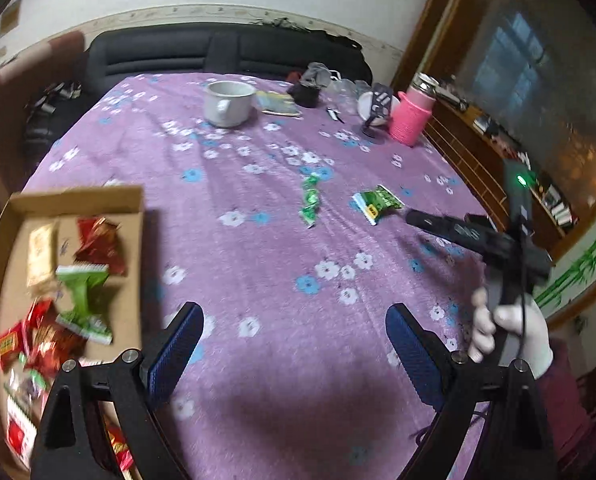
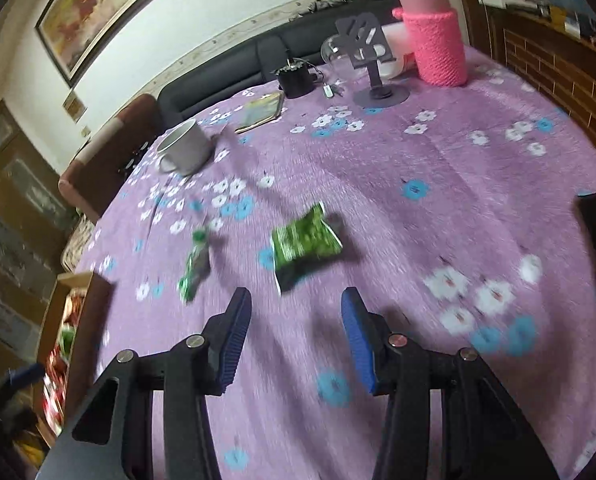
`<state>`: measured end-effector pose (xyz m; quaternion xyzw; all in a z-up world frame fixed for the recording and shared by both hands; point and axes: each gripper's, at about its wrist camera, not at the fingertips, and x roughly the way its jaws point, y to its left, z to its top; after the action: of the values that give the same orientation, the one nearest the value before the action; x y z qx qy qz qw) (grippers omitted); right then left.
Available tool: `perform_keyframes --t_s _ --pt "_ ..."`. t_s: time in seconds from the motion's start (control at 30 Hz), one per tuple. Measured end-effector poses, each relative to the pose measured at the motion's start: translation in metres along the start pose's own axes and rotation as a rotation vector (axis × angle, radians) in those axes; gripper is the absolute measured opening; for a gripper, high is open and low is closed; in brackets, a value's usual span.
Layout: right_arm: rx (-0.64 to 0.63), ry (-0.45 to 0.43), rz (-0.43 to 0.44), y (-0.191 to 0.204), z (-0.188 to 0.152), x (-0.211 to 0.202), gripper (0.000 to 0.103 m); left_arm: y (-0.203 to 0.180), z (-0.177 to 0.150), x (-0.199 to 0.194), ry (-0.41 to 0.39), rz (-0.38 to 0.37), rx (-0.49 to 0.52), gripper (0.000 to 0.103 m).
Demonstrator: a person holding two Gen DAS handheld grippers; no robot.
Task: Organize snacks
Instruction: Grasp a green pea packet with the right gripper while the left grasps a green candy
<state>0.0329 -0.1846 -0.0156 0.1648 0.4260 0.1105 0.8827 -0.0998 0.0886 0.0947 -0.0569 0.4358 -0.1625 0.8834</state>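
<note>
Right gripper part open, empty, above the counter; left gripper wide, empty. Green snack packet at 12 o'clock, small green candy at 10. Risk: frames blurred, fast approach could shove the crinkly packet away

tablecloth: purple, white-blue flowers | snack packets: green | bottle sleeve: pink

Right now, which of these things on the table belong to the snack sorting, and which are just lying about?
Part of the job:
- cardboard box with snacks in it
- green packet
- green candy strip
- both hand-held grippers, left and right, empty

Just lying about:
- white mug
- pink bottle
- phone stand
- booklet
</note>
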Motion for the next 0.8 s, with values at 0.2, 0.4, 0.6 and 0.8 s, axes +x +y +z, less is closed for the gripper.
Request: perform_keyframes --t_s 0.2,0.4,0.6,0.8 --pt "0.044 -0.013 -0.058 0.005 0.021 0.035 0.053 -0.011 0.031 0.024 -0.009 0.031 0.058 0.094" --pt "0.034 -0.029 -0.063 0.004 0.024 0.054 0.054 -0.017 0.061 0.076 0.037 0.063 0.113 0.094" --pt "-0.031 -0.022 -0.068 0.006 0.029 0.058 0.039 -0.038 0.078 0.136 0.051 0.153 0.264 0.095" --pt "0.031 -0.024 -0.021 -0.009 0.033 0.05 0.039 -0.04 0.09 0.171 0.101 0.125 0.27 0.091"
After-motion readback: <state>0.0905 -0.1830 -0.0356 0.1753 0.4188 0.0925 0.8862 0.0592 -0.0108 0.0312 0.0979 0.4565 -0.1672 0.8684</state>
